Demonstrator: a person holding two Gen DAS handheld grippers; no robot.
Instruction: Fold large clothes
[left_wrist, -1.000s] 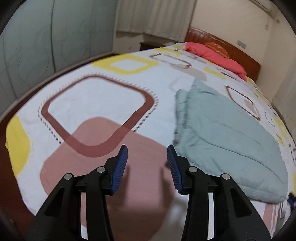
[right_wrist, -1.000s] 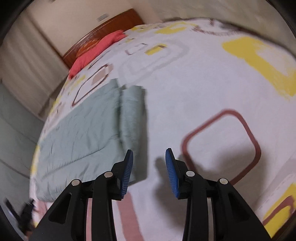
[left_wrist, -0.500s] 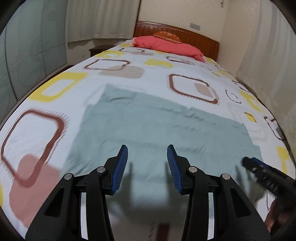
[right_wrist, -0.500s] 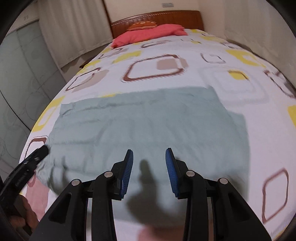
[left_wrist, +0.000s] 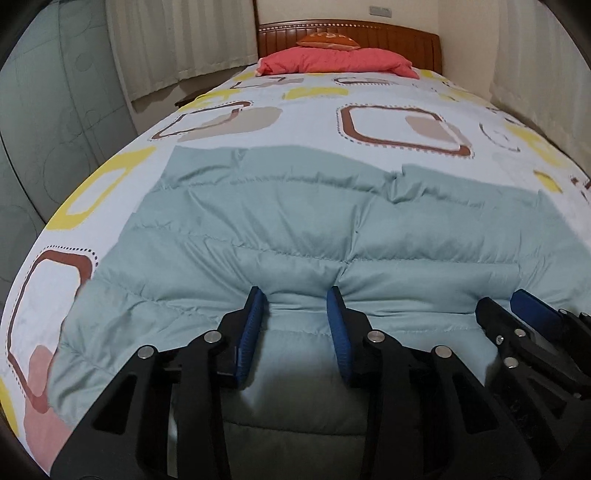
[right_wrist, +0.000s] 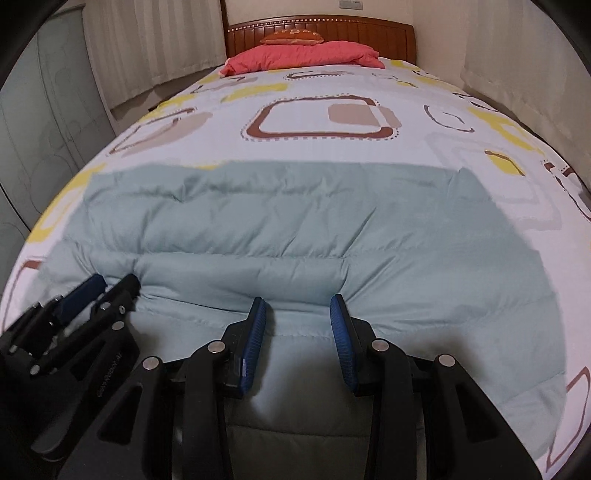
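The pale green quilted padded garment (left_wrist: 314, 229) is smooth, matt cloth, puffy between stitched seams. Beneath it, the white patterned bed sheet (left_wrist: 303, 122) looks like flat matt cotton. Beyond the sheet, the reddish-brown wooden headboard (right_wrist: 317, 27) is glossy. The black plastic fingers (left_wrist: 255, 325) carry ribbed blue pads.

The room is evenly and rather dimly lit, soft indoor light from above with no harsh glare. Dark shadow pools on the green quilt (left_wrist: 295, 229) directly beneath each gripper. The fisheye lenses bow the bed (right_wrist: 332, 85) into a dome and black out the corners of both views. The middle is sharp; the bed's outer edges smear a little, and the curtains (left_wrist: 177, 44) look soft.
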